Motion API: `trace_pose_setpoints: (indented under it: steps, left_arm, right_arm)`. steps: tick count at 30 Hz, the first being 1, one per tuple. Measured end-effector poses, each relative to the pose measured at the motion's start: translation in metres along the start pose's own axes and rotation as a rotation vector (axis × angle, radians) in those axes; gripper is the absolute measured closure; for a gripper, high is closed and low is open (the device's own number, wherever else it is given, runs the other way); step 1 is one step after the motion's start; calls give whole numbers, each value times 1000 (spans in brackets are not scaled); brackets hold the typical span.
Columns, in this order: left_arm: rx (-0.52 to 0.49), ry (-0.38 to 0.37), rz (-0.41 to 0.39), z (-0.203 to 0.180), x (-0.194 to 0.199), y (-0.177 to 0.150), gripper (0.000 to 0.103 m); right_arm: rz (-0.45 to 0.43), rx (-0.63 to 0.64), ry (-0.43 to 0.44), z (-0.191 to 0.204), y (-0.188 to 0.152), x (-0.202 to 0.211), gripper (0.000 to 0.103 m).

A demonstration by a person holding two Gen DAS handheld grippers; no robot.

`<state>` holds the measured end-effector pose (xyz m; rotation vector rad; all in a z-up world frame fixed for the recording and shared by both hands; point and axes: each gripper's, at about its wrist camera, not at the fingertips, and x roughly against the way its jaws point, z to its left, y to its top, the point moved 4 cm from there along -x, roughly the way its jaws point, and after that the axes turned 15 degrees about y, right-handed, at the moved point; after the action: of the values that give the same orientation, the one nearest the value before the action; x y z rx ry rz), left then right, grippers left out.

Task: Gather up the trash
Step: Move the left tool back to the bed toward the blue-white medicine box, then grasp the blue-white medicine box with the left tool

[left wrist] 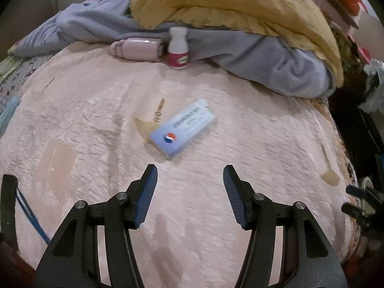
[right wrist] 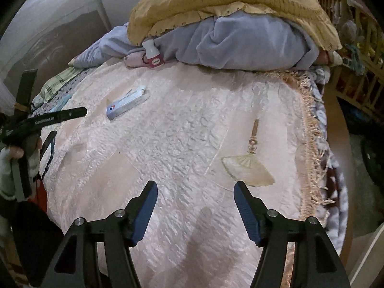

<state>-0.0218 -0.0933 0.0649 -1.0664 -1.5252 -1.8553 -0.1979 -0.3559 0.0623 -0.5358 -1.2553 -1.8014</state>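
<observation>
The left gripper [left wrist: 190,170], black with blue pads, hangs over a pink bumpy bedspread [left wrist: 252,144] with its two fingers apart and nothing between them. The right gripper [right wrist: 195,187] looks the same. Its fingers are apart too, with only bedspread showing in the gap.

A flat pale blue cardboard box [left wrist: 182,129] with a red, white and blue round mark lies on the bedspread. In the left wrist view it sits a little beyond the left gripper's fingertips, not touching them. In the right wrist view the same box [right wrist: 127,105] is far off to the left.

A small white plastic bottle [left wrist: 178,48] with a pink label stands at the far side of the bedspread. Just beside it lies a pale pink rolled-up thing [left wrist: 138,49]. Both are up against a heap of soft grey-blue cloth [left wrist: 240,45]. A big yellow quilted blanket [left wrist: 228,0] is piled on top of the cloth.

A cream fan picture [right wrist: 247,165] is sewn into the bedspread, just past the right gripper's right finger. The bedspread has a fringe of pink tassels [right wrist: 312,144] along its right edge.

In the right wrist view, a gloved hand [right wrist: 14,165] at the left edge holds the other gripper's black handle.
</observation>
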Motion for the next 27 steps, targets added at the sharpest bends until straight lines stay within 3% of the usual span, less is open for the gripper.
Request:
trace_pose_setpoints:
  steps: [9, 15, 20, 24, 27]
  left_arm:
    - [-108, -3, -8, -15, -60, 26, 42]
    - [-173, 46, -10, -16, -96, 35, 42]
    - [-207, 0, 27, -16, -116, 32, 40]
    - [-250, 11, 4, -23, -116, 28, 40]
    - [-201, -54, 9, -21, -112, 28, 47]
  right_arm:
    - [40, -7, 15, -3, 1, -22, 39]
    - [60, -5, 13, -4, 8, -34, 38]
    - [76, 2, 12, -4, 15, -45, 38]
    - [77, 10, 13, -2, 26, -53, 38]
    - [68, 12, 16, 1, 32, -54, 38]
